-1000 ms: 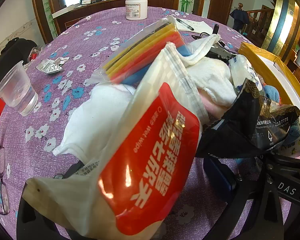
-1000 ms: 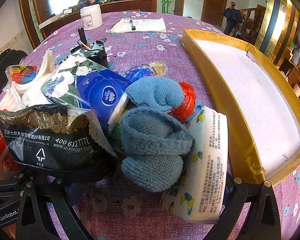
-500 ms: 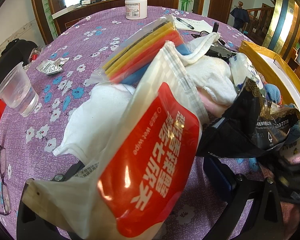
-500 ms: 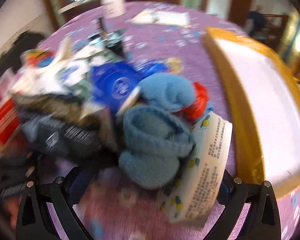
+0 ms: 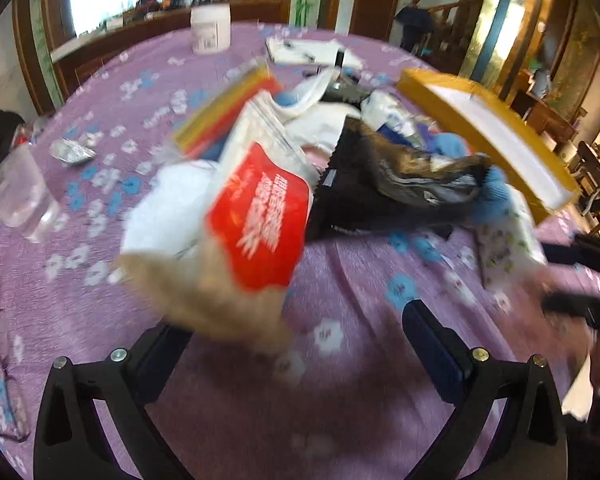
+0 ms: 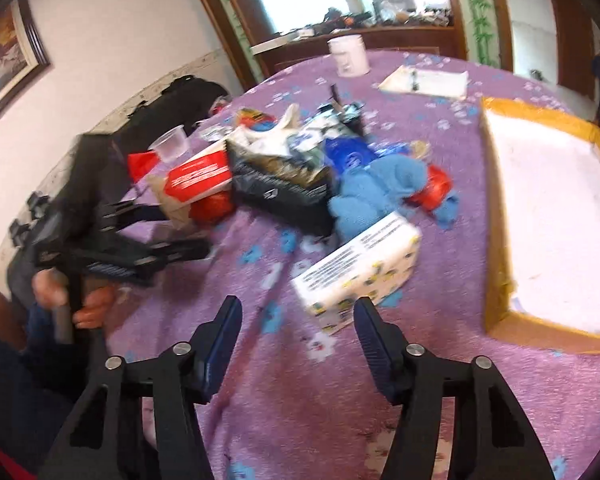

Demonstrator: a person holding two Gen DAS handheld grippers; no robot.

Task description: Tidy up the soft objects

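Observation:
A pile of soft packs lies on the purple flowered tablecloth (image 6: 440,360). In it are a red-and-white wet wipe pack (image 5: 256,216) (image 6: 198,178), a black foil pack (image 5: 384,196) (image 6: 284,188), a blue towel (image 6: 380,188) (image 5: 496,196) and a white tissue pack with yellow prints (image 6: 356,272) (image 5: 504,240). My left gripper (image 5: 296,328) is open and empty, just short of the wet wipe pack; it also shows in the right wrist view (image 6: 156,232). My right gripper (image 6: 296,316) is open and empty, just short of the tissue pack.
A yellow-rimmed white tray (image 6: 500,208) (image 5: 488,136) stands right of the pile. A clear plastic cup (image 5: 16,196) (image 6: 172,144) is at the left. A white jar (image 5: 210,28) and papers (image 6: 424,80) lie at the far side. Glasses (image 5: 0,380) lie at the left edge.
Both grippers have pulled back and up from the pile. The wet wipe pack no longer fills the left view. The right view has swung left and shows the left gripper.

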